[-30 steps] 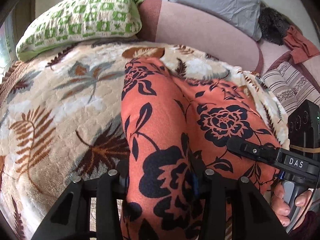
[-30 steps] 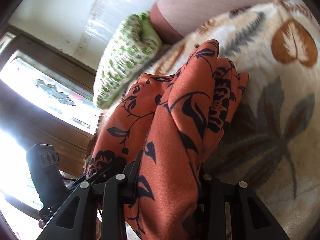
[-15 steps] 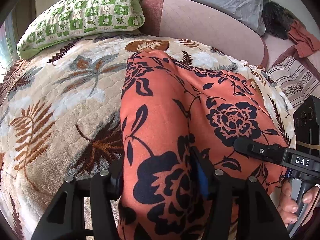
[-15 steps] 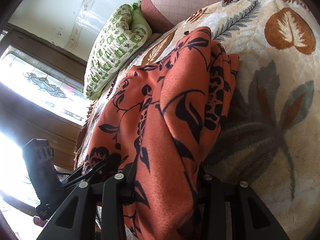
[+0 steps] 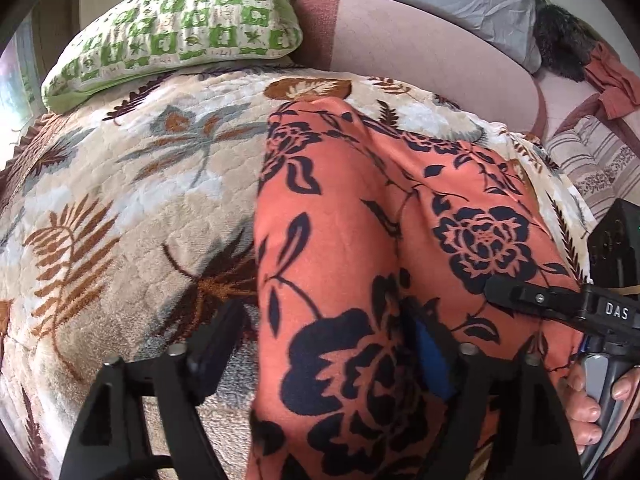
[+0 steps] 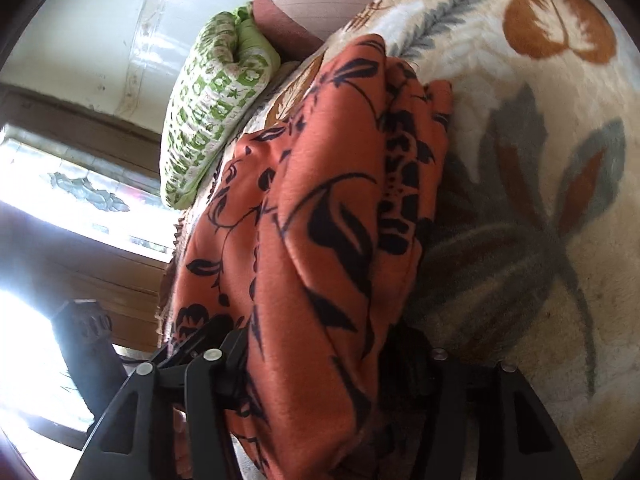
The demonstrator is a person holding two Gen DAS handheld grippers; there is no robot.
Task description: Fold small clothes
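An orange fabric garment with black floral print (image 5: 344, 240) lies folded on a cream leaf-patterned plush blanket (image 5: 120, 208), its near end between the opening jaws of the left gripper (image 5: 324, 344). The left finger stands clear at 9 o'clock. The right gripper (image 6: 320, 360) straddles the other end, jaws opening, cloth between them.
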